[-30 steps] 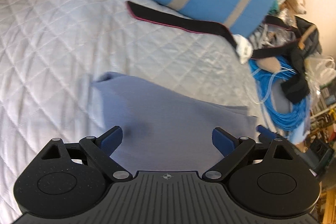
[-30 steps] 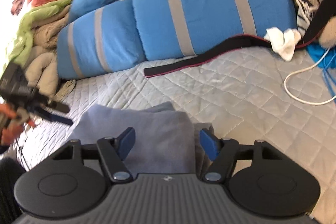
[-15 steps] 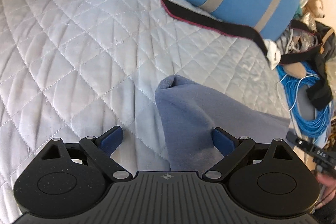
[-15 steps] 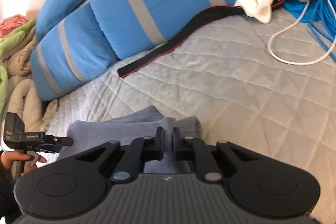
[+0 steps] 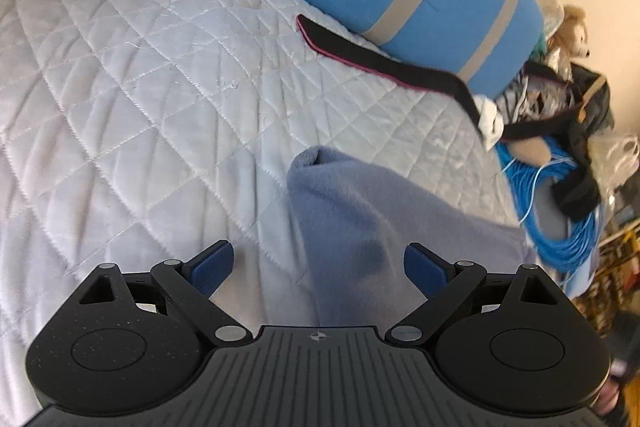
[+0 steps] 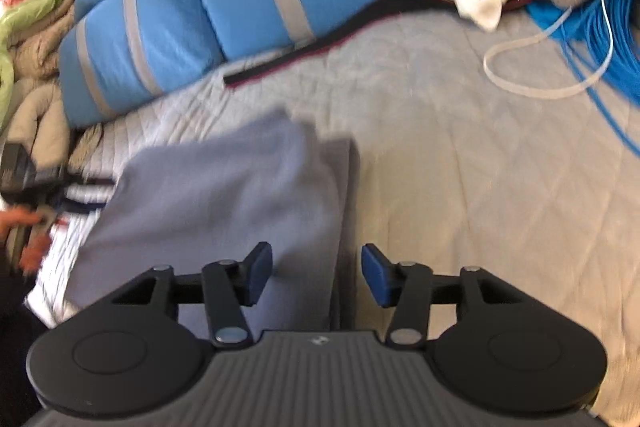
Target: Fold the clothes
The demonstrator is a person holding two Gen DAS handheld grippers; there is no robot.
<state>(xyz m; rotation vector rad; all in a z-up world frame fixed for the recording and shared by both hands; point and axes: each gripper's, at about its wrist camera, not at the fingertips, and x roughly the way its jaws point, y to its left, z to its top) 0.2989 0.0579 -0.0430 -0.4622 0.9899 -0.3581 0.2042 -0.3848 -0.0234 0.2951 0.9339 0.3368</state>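
Grey garment [image 6: 224, 195] folded on quilt [image 5: 120, 75]; R gripper [image 6: 316, 273] jaws just reopened, half-wide, empty, L gripper [image 5: 318, 265] wide, empty — risk: loose top layer slipping unfolded w/ nothing pinning it.

My left black plastic two-finger gripper [image 5: 319, 269] fills the lower frame: ribbed grey housing, two round speckled discs, silver pivot screws, blue textured pads [image 5: 212, 265]. My right black plastic two-finger gripper [image 6: 317, 277] matches, a small cross mark at centre.
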